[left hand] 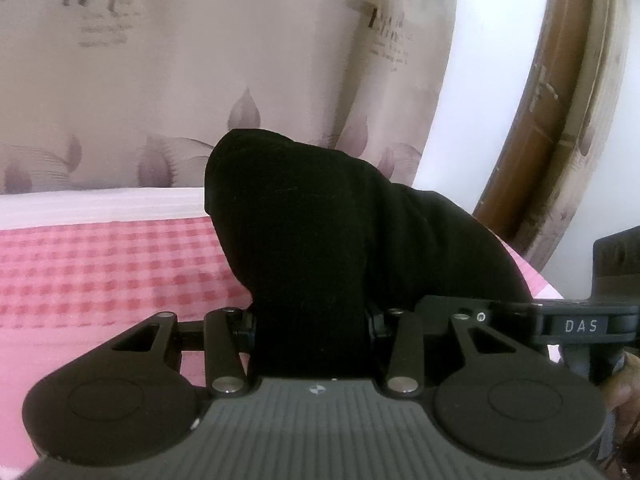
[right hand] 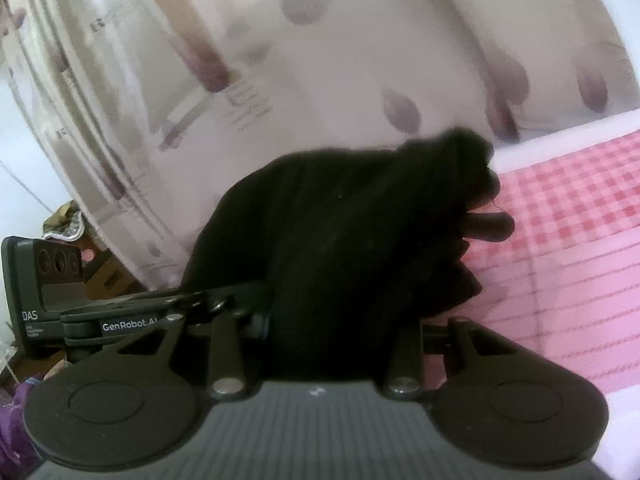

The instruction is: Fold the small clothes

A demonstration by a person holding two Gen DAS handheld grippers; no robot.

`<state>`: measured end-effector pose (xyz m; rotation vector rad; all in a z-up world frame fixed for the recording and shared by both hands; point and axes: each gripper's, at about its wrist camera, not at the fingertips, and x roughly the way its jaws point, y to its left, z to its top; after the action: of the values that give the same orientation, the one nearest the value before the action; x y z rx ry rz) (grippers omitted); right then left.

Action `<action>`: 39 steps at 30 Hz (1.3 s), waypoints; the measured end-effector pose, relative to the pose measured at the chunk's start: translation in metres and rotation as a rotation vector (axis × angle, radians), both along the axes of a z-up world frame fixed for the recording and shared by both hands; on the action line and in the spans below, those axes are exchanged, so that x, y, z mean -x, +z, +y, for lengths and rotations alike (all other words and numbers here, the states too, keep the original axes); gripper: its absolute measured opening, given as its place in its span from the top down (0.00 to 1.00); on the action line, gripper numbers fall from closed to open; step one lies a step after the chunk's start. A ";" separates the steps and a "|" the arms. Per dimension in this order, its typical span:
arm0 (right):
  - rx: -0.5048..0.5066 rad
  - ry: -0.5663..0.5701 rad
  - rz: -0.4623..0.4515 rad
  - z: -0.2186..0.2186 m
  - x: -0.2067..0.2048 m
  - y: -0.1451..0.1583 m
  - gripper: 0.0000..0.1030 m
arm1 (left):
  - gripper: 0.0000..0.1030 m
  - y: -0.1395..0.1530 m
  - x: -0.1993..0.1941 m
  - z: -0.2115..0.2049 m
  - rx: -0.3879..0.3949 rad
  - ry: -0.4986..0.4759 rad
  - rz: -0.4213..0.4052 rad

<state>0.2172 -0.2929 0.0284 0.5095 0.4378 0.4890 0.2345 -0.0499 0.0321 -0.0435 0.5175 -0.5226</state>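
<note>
A black garment (left hand: 320, 220) is bunched up between the jaws of my left gripper (left hand: 312, 320), which is shut on it, and the cloth hides the fingertips. In the right wrist view the same black garment (right hand: 340, 240) is pinched in my right gripper (right hand: 332, 320), also shut on it. The cloth hangs lifted above a bed with a pink checked sheet (left hand: 100, 272). The two grippers are close side by side: the right gripper's body (left hand: 584, 326) shows at the left view's right edge, and the left gripper's body (right hand: 128, 326) at the right view's left edge.
A beige leaf-print curtain (left hand: 200, 80) hangs behind the bed. A brown wooden door frame (left hand: 560, 100) stands to the right. A person's hand (left hand: 624, 392) holds the right gripper. A cardboard box (right hand: 108, 280) and purple cloth (right hand: 16, 420) lie beside the bed.
</note>
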 end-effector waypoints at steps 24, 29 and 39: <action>-0.028 0.056 0.017 0.087 0.051 -0.013 0.62 | 0.58 -0.014 0.083 0.072 0.005 0.123 0.015; -0.041 0.058 0.019 0.093 0.068 -0.018 0.62 | 0.58 -0.016 0.099 0.076 0.003 0.122 0.022; -0.050 0.059 0.024 0.101 0.098 -0.029 0.62 | 0.58 -0.025 0.127 0.080 -0.010 0.115 0.021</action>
<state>0.1196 -0.1919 -0.0003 0.5521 0.4660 0.5516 0.1076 0.0296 0.0068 -0.0688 0.5347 -0.4074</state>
